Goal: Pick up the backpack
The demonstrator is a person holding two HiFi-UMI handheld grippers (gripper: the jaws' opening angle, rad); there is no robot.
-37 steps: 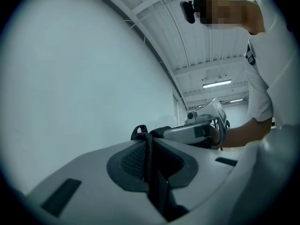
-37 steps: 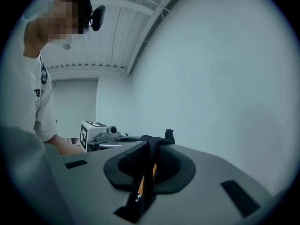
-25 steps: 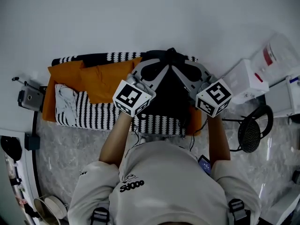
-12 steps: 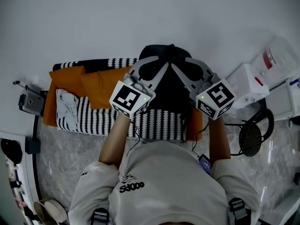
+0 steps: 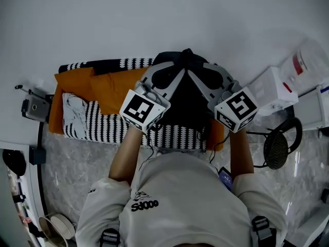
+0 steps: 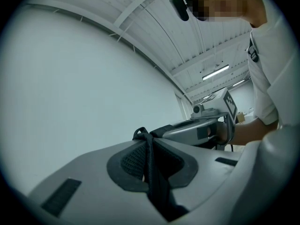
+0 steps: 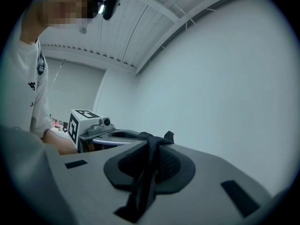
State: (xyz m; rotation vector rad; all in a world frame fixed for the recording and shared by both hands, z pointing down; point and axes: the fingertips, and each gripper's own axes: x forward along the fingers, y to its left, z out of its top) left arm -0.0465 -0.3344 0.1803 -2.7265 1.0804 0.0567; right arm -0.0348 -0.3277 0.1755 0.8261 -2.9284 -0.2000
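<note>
The black backpack (image 5: 186,99) hangs in front of me, in the middle of the head view, over a striped couch. My left gripper (image 5: 175,70) and right gripper (image 5: 195,71) meet at its top from either side. In the left gripper view a black webbing strap (image 6: 152,172) runs between the dark pads (image 6: 126,163), and the gripper (image 6: 146,139) is shut on it. The right gripper view shows the same: a black strap (image 7: 145,172) pinched between that gripper's (image 7: 152,142) pads. Each gripper also shows in the other's view, close alongside.
The couch has a black-and-white striped cover (image 5: 108,130) with orange cushions (image 5: 110,89) and a white cloth (image 5: 72,109). White boxes (image 5: 272,91) and a round black stand (image 5: 277,148) are at the right. A small device (image 5: 32,108) sits at the left. A bare white wall lies beyond.
</note>
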